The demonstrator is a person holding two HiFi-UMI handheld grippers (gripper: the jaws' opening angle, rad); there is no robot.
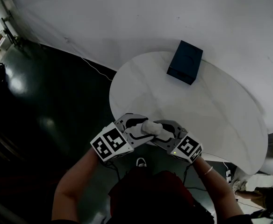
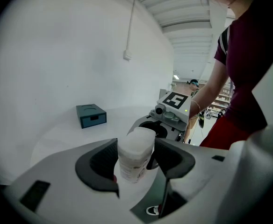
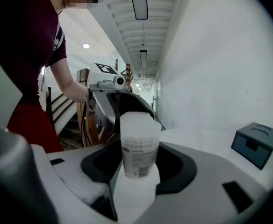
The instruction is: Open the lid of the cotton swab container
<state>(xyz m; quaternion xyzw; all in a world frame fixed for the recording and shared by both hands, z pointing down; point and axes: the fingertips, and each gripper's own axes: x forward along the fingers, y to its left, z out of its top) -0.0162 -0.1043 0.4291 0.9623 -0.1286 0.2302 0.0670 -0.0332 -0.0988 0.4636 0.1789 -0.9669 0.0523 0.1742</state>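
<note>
Container [image 1: 151, 126]: it sits at the near edge of the desk [image 1: 211, 115], caught between your two grippers, upright in both gripper views.
Lid [image 3: 136, 120]: it is on and seated flush, a slightly wider cap at the top of the tub.
Handling: expect a light, thin-walled plastic tub. It looks smooth and a little slippery, and it will likely flex if you squeeze hard, which could pinch the lid tighter.
Where to hold: keep one grip low on the labelled body and put the other on the cap's rim. Both grips now look to sit on the body.
Left gripper [image 1: 137, 130]: your jaws are closed onto the container, with the dark pads pressing its sides and no gap showing on either side.
Right gripper [image 1: 166, 133]: your jaws come in from the opposite side, cup the same tub and appear to pinch it. The contact is less plain than on the left.
Box [image 1: 185, 62]: dark blue, at the far right of the desk, well apart from the work.
</note>
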